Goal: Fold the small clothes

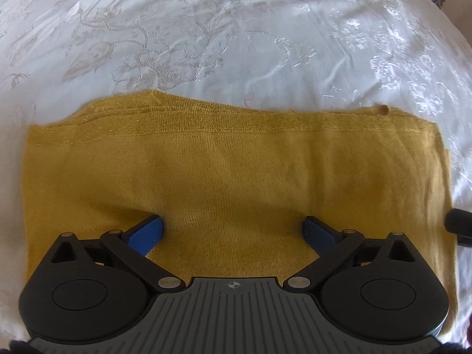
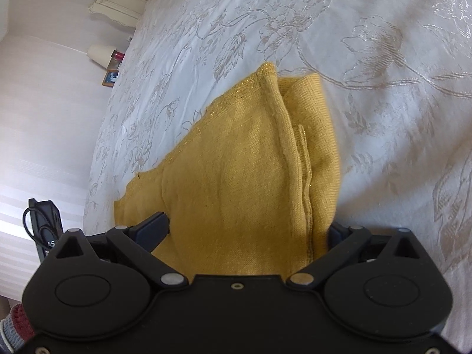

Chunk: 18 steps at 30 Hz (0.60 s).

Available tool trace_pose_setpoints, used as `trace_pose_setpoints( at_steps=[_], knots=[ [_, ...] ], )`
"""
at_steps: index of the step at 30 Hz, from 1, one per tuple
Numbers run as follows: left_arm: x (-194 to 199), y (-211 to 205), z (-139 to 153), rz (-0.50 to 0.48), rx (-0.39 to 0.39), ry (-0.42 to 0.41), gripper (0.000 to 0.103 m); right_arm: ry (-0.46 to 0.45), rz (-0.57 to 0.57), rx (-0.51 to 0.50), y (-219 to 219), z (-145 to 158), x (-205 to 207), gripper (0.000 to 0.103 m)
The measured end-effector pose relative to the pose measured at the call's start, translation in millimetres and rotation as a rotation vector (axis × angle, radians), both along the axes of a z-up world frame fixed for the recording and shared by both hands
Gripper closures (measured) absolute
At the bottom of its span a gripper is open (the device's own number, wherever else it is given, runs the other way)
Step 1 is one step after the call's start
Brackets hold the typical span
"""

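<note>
Two grippers over one folded mustard-yellow knit garment (image 1: 236,171) lying flat on a white embroidered bedspread (image 1: 236,38). Left gripper (image 1: 233,230): pointed steeply down over the near half of the garment, jaws spread wide, blue pads (image 1: 147,233) standing above the knit with nothing pinched between them; whether the pad tips brush the cloth cannot be told. In the left wrist view the garment forms a broad rectangle, its far edge a stack of hemmed layers running across the frame, its left and right edges straight, its near edge hidden under the gripper body. Part of the other tool, a dark shape (image 1: 460,224), shows at the right edge of the garment.

Right gripper (image 2: 247,230): set at one end of the garment (image 2: 236,177), jaws apart, the cloth rising between them; the left pad (image 2: 153,227) is clear of the fabric edge, the right pad is mostly hidden behind the layered fold, so contact there cannot be told. No grasp is visible. The stacked layers (image 2: 306,159) show along the right side in this view, ending in a raised corner at the far end.

Open bedspread surrounds the garment on the far side and to both sides. The bed edge runs along the left in the right wrist view, with a white wall (image 2: 44,103), a pale lampshade (image 2: 100,53) and a dark device with cable (image 2: 44,221) beyond it
</note>
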<state>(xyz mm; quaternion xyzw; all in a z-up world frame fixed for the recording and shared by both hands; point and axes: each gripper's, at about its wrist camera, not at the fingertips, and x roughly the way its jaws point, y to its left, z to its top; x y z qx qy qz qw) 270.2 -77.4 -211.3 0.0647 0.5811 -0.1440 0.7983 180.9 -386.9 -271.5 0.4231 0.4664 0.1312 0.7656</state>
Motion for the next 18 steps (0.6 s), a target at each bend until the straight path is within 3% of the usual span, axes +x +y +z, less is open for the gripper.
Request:
trace_pose_setpoints(
  at_steps=[1, 3, 5, 8, 9, 11, 13, 15, 18],
  knots=[
    [-7, 4, 7, -0.004, -0.004, -0.012, 0.002, 0.002, 0.007, -0.007, 0, 2, -1, 0.026],
    [-25, 12, 19, -0.001, -0.029, -0.033, 0.002, 0.016, 0.014, -0.022, -1, 3, -2, 0.040],
    [-43, 19, 25, 0.005, -0.047, -0.040, 0.002, 0.019, 0.014, -0.036, -2, 5, -5, 0.046],
    [-58, 23, 20, -0.009, -0.035, -0.029, 0.001, 0.038, 0.019, -0.087, -1, 9, -6, 0.063],
    [-59, 24, 13, -0.016, -0.030, -0.002, 0.001, 0.051, 0.018, -0.110, 0, 10, -5, 0.075],
    [-57, 23, -4, -0.045, -0.013, 0.090, 0.001, 0.072, 0.011, -0.149, 3, 15, -3, 0.079],
    [-57, 25, 1, -0.063, -0.013, 0.087, 0.002, 0.075, 0.012, -0.185, 8, 23, -1, 0.079],
    [-57, 35, 15, -0.041, -0.064, 0.073, 0.008, 0.072, 0.022, -0.228, 16, 35, 3, 0.080],
    [-60, 60, 43, -0.021, -0.111, 0.005, 0.009, 0.058, 0.026, -0.245, 27, 56, 6, 0.080]
  ],
)
